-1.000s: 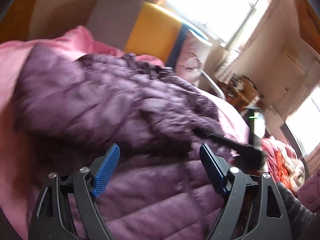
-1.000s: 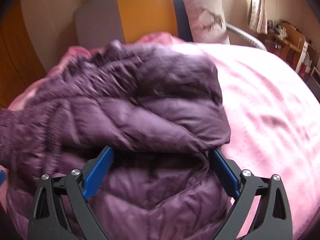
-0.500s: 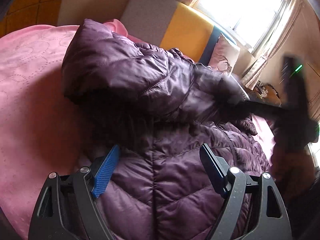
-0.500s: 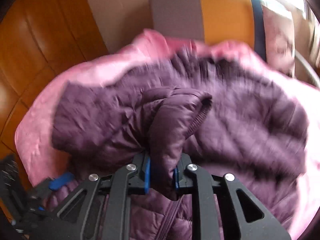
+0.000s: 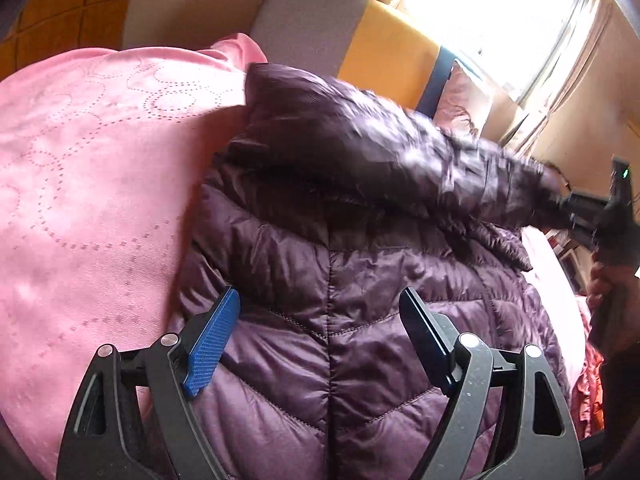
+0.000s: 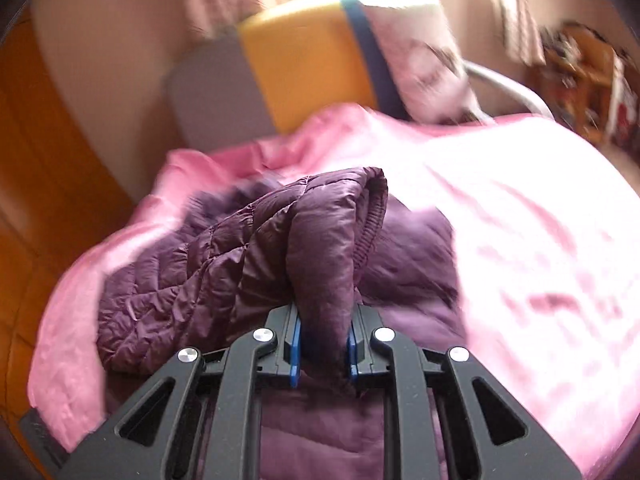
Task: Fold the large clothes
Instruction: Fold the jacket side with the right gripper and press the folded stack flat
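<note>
Right now I see a puffy purple jacket [image 5: 340, 280], quilted in chevron seams with a slight sheen, spread over a pink bedspread [image 5: 92, 184] stitched with dotted rings. In the left wrist view it fills the centre and lower middle of the frame, and its sleeve [image 5: 400, 148] stretches, blurred, from the upper middle toward the right edge. My left gripper [image 5: 320, 344] sits low in that frame over the jacket body, pointing downward at a slant, its jaws spread wide with nothing pinched; one blue textured pad [image 5: 212, 344] shows clearly. At the far right the right gripper [image 5: 588, 216] clamps the sleeve's end, with a hand [image 5: 600, 284] below it (partly cut off by the frame edge).

From the right wrist view, the right gripper [image 6: 323, 344] is closed on a ribbed cuff [image 6: 332, 248], the soft fabric bunching up between its blue pads in the lower centre. Behind, in the upper middle, stands a headboard [image 6: 280, 68] in grey and yellow panels, with a pale cushion [image 6: 420, 52] to its right.
</note>
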`<act>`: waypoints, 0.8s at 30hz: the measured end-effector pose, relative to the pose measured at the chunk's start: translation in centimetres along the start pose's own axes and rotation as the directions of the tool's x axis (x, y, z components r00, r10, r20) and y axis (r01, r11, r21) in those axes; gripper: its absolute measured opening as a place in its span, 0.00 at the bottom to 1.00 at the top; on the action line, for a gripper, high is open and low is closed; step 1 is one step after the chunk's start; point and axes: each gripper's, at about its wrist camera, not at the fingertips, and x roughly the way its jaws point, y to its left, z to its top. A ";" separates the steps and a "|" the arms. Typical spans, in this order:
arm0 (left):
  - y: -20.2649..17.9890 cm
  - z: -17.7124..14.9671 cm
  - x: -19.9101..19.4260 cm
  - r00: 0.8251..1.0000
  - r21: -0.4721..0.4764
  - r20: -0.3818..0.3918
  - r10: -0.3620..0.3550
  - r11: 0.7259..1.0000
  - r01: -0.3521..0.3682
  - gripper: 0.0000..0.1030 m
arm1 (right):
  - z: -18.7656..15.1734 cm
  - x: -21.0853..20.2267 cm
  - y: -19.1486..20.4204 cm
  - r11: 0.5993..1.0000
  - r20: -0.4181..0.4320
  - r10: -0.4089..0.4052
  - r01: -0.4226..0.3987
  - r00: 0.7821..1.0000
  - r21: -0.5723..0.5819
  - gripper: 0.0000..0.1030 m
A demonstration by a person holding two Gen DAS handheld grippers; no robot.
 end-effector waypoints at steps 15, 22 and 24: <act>-3.6 10.6 -0.3 0.986 0.094 0.169 0.012 0.995 -0.028 0.81 | -1.6 -0.6 0.7 0.990 0.130 -0.027 0.044 0.991 -0.132 0.77; -5.1 15.1 7.3 0.993 0.100 0.106 0.048 0.993 -0.059 0.81 | -0.2 5.5 1.7 0.986 0.050 -0.070 0.077 0.996 -0.148 0.77; -4.3 15.4 9.9 0.993 0.093 0.065 0.102 0.990 -0.108 0.81 | -0.2 7.0 1.8 0.983 0.032 -0.081 0.085 0.996 -0.164 0.78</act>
